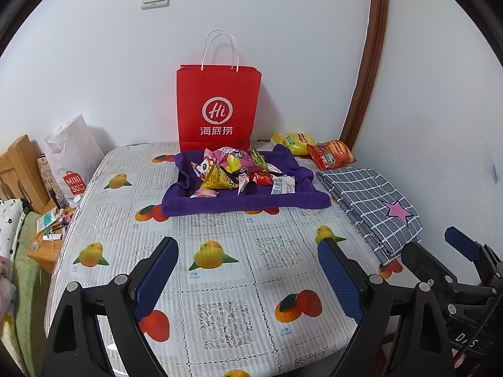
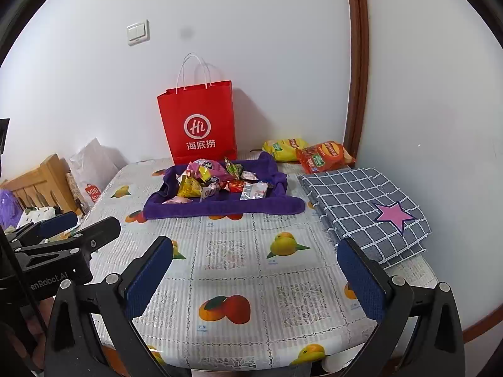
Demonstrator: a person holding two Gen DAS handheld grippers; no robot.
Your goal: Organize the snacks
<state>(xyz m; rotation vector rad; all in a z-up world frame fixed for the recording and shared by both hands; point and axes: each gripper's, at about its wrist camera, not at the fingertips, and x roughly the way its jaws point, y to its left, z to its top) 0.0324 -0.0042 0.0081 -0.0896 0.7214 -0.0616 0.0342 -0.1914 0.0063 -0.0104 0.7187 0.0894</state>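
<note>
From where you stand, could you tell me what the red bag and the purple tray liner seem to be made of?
Red bag: apparently matte paper, with crisp folds and twisted white cord handles. Purple tray liner: looks like soft terry towel, fuzzy and thickly rolled at its edge.

Tray under purple towel; snack wrappers' print illegible.

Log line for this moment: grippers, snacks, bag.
left gripper: open, empty | right gripper: open, empty | snack packets: piled on purple towel | two chip bags: beside towel | red paper bag: upright against wall
</note>
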